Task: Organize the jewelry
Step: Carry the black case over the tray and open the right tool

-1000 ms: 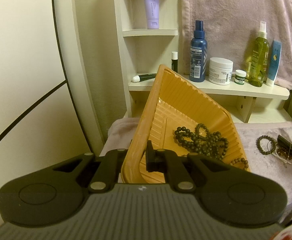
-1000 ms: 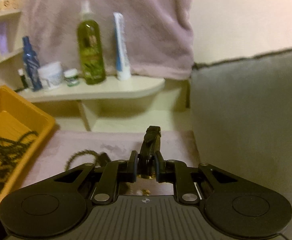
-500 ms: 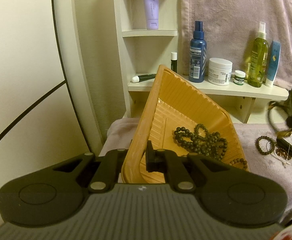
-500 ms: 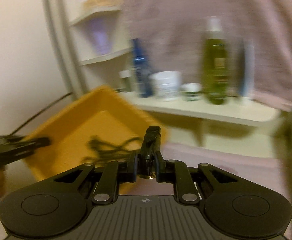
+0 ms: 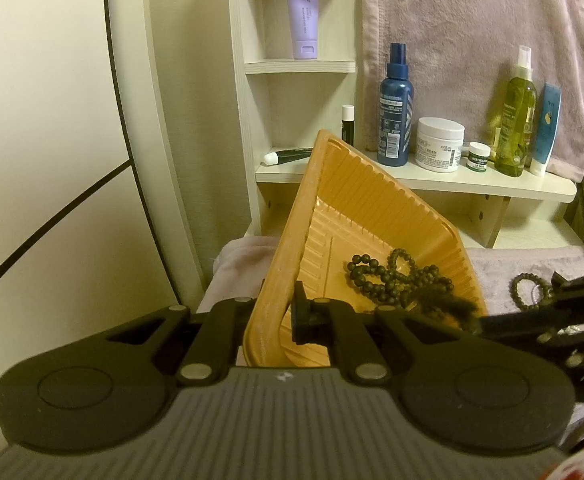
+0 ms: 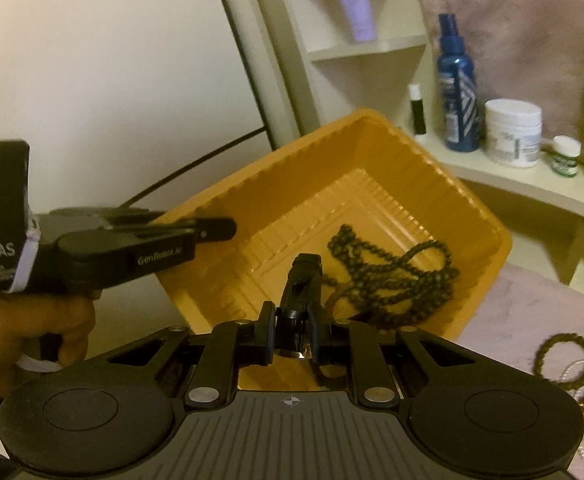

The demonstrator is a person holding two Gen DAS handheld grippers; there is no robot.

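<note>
left wrist view: the left hand-held gripper (image 5: 275,312) is closed on the near rim of the orange tray (image 5: 376,220), tilting it up; dark bead necklaces (image 5: 396,280) lie inside the tray.

right wrist view: the right hand-held gripper (image 6: 292,320), closed on a dark clip-like piece (image 6: 302,284), hangs over the tray's floor. judged step: depositing; the next move calls for opening the jaws above the tray. loose bracelets (image 6: 568,356) wait right of the tray.

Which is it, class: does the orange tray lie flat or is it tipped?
Tipped. The left tongs clamp the orange tray by its rim, raising that side; the dark bead necklace has gathered at its lower side.
</note>
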